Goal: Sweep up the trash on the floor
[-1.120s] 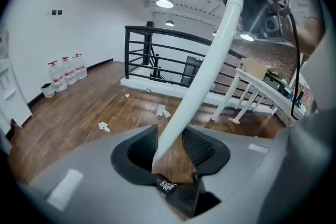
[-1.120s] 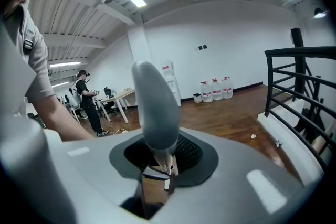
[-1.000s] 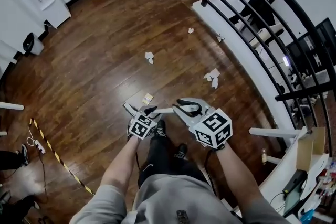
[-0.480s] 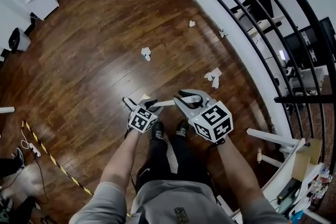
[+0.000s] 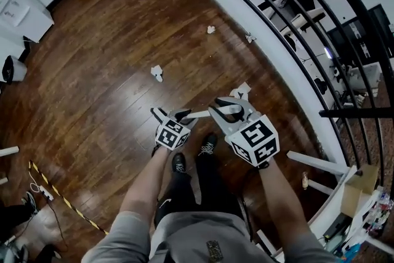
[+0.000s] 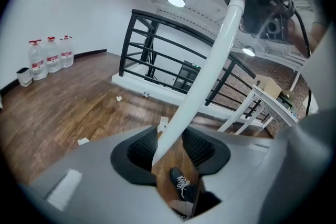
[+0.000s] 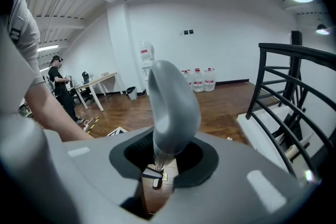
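Head view: wooden floor (image 5: 104,64). Paper scraps (image 5: 157,72) lie loose, some far of the feet, some near the railing (image 5: 295,28) on the right. Left gripper (image 5: 174,117) and right gripper (image 5: 229,111) share one white pole (image 5: 198,113).
Left gripper view: jaws fairly wide, closed on the pole.
Right gripper view: jaws narrow, clamped on the grey grip (image 7: 170,107).
Progress: sweeping seemingly not begun, with every visible scrap left to collect.

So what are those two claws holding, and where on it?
One long-handled tool, shared: the left gripper clamps its white pole partway along, the right gripper clamps the grey grip at its end. Its working end is not visible.
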The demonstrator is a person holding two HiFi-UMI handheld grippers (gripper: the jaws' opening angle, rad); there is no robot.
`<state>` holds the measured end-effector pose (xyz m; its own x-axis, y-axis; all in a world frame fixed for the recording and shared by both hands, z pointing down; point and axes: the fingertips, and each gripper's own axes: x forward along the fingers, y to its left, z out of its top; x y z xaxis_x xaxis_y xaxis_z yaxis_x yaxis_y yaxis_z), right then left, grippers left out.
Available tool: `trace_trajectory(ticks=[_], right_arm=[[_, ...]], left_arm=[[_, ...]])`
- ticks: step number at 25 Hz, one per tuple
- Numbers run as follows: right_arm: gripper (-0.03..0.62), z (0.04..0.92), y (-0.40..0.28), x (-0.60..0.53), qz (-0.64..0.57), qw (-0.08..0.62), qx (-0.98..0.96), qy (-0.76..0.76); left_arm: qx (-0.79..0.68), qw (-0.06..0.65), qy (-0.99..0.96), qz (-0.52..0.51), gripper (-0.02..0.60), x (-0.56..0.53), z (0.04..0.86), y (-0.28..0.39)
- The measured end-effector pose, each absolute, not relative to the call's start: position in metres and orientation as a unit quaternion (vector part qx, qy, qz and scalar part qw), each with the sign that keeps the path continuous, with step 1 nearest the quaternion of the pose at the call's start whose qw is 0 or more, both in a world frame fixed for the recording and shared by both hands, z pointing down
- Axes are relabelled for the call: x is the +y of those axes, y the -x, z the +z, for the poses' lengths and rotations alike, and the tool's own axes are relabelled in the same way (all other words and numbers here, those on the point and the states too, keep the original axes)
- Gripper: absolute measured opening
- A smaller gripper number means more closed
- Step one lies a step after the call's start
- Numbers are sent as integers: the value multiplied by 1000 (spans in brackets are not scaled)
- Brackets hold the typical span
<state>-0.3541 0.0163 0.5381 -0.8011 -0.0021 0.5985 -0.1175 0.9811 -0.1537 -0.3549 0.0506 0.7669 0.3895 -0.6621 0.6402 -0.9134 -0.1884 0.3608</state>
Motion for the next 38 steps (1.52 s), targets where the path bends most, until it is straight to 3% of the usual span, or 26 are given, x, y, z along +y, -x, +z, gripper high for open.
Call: trace_trajectory(ticks=[12, 20, 25, 38], right_arm=[[81, 512, 268, -160, 77, 305, -940, -134], [81, 498, 242, -209, 123, 265, -943, -159], [83, 500, 284, -214, 169, 235, -947, -137], [83, 552, 518, -178, 214, 245, -941, -91]], left_arm=[[-456, 301, -816, 186, 152, -160, 744, 270], [-436, 287, -827, 209, 149, -197, 729, 254], [-440, 288, -814, 246, 139, -171, 724, 311], [-452, 329, -773, 302, 143, -115, 763, 562]])
